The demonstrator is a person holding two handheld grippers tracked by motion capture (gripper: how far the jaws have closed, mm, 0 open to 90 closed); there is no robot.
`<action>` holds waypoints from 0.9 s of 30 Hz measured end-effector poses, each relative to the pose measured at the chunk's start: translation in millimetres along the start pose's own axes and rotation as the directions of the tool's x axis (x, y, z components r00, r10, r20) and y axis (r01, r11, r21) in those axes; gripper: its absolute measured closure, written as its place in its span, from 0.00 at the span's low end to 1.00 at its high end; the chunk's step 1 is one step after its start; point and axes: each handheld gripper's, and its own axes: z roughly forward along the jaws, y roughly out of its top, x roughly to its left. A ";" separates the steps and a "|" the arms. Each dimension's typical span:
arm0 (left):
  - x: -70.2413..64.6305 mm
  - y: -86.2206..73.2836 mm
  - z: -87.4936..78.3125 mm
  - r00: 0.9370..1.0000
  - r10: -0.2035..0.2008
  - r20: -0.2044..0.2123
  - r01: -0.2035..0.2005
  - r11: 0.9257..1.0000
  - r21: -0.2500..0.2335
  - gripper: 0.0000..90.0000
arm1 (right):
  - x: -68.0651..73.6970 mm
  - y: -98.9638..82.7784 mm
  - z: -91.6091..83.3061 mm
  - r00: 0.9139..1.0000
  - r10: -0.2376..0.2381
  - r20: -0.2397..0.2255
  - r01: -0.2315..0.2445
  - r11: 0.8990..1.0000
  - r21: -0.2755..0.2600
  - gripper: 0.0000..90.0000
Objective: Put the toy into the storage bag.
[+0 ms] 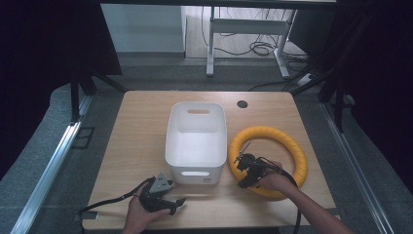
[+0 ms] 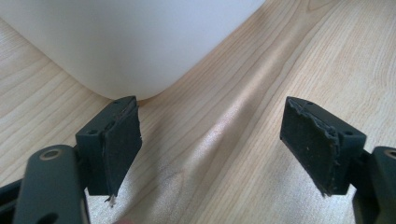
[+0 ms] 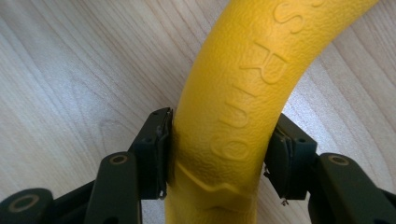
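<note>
- The ring is yellow and lies flat on the table, at the 3 o'clock side of the bin, just beside it.
- In the right gripper view the ring's tube runs up between the two jaws, raised letters on its top, a seam at the bottom edge of the view.
- The right gripper sits over the ring's 8 o'clock arc in the high view, the person's right hand behind it at the ring's 6 o'clock.
- Its jaws are clamped on the tube: both pads press against the sides, with the ring filling the gap.
- The bin is white, open at the top, with a handle slot in each short wall, and stands at the table's middle.
- The left gripper rests at the bin's 7 o'clock, near the table's front edge, held by the left hand.
- In the left gripper view its jaws stand wide apart with bare table between them; the bin's rounded corner lies at 11 o'clock, just past the left pad.
</note>
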 end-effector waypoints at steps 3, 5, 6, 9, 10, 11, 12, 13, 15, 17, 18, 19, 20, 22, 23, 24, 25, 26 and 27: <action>0.1 0.0 -0.3 1.000 0.002 -0.001 -0.002 1.000 -0.001 0.23 | -5.0 -1.7 -3.9 0.999 0.020 -0.042 -0.022 0.999 -0.034 0.53; 0.2 0.1 0.1 1.000 -0.001 -0.001 0.001 1.000 -0.001 0.23 | -11.5 -4.2 -11.5 0.995 0.048 -0.090 -0.055 0.995 -0.081 0.53; 0.1 0.0 0.5 1.000 -0.002 0.001 0.002 1.000 0.000 0.23 | -14.4 -5.3 -13.8 0.994 0.047 -0.100 -0.057 0.993 -0.099 0.53; 0.0 -0.1 0.7 1.000 -0.001 0.000 0.001 1.000 0.001 0.23 | -22.3 -10.3 -25.4 0.986 0.066 -0.153 -0.090 0.983 -0.161 0.53; -0.1 0.0 0.5 1.000 -0.003 0.002 0.003 1.000 -0.001 0.23 | -24.0 -11.7 -29.0 0.984 0.066 -0.165 -0.096 0.979 -0.178 0.53; -0.1 0.1 0.5 1.000 -0.004 0.004 0.004 1.000 -0.003 0.23 | -26.3 -13.6 -34.0 0.982 0.070 -0.175 -0.105 0.974 -0.202 0.53; 0.0 0.1 0.3 1.000 -0.005 0.008 0.005 1.000 -0.005 0.23 | -27.9 -14.9 -37.2 0.981 0.072 -0.182 -0.111 0.970 -0.218 0.53; 0.0 0.2 0.3 1.000 -0.006 0.011 0.006 1.000 -0.007 0.23 | -30.6 -16.6 -41.7 0.977 0.078 -0.196 -0.125 0.963 -0.241 0.53; -0.1 0.3 0.5 1.000 -0.007 0.012 0.007 1.000 -0.009 0.23 | -36.4 -20.4 -50.5 0.972 0.080 -0.220 -0.141 0.950 -0.280 0.53; -0.1 0.1 0.8 1.000 -0.006 0.012 0.006 1.000 -0.006 0.23 | -41.9 -24.2 -59.0 0.966 0.085 -0.243 -0.162 0.935 -0.316 0.54; -0.1 0.1 0.9 1.000 -0.006 0.013 0.006 1.000 -0.006 0.23 | -45.5 -26.9 -64.5 0.962 0.090 -0.256 -0.177 0.924 -0.338 0.54; -0.2 0.1 0.9 1.000 -0.007 0.013 0.007 1.000 -0.007 0.23 | -45.5 -26.9 -64.5 0.962 0.090 -0.256 -0.177 0.924 -0.338 0.54; -0.1 0.2 0.9 1.000 -0.007 0.013 0.007 1.000 -0.008 0.23 | -46.9 -27.9 -66.6 0.961 0.088 -0.261 -0.179 0.921 -0.347 0.54; 0.0 0.2 0.6 1.000 -0.006 0.012 0.006 1.000 -0.008 0.23 | -50.3 -30.5 -71.6 0.958 0.093 -0.272 -0.194 0.907 -0.374 0.54; 0.1 0.2 0.6 1.000 -0.006 0.012 0.006 1.000 -0.008 0.23 | -52.2 -32.0 -74.4 0.957 0.101 -0.272 -0.207 0.895 -0.395 0.54; 0.0 0.3 0.5 1.000 -0.006 0.013 0.007 1.000 -0.009 0.23 | -53.8 -33.2 -76.2 0.955 0.104 -0.278 -0.214 0.889 -0.404 0.54; 0.1 0.4 0.5 1.000 -0.007 0.015 0.007 1.000 -0.010 0.23 | -55.4 -34.2 -77.4 0.954 0.096 -0.284 -0.212 0.885 -0.413 0.54; 0.2 0.5 0.3 1.000 -0.008 0.020 0.008 1.000 -0.012 0.23 | -58.0 -36.2 -79.8 0.951 0.097 -0.294 -0.222 0.876 -0.429 0.54; 0.1 0.5 0.2 1.000 -0.009 0.021 0.010 1.000 -0.014 0.23 | -58.0 -36.2 -79.8 0.951 0.097 -0.294 -0.222 0.876 -0.429 0.54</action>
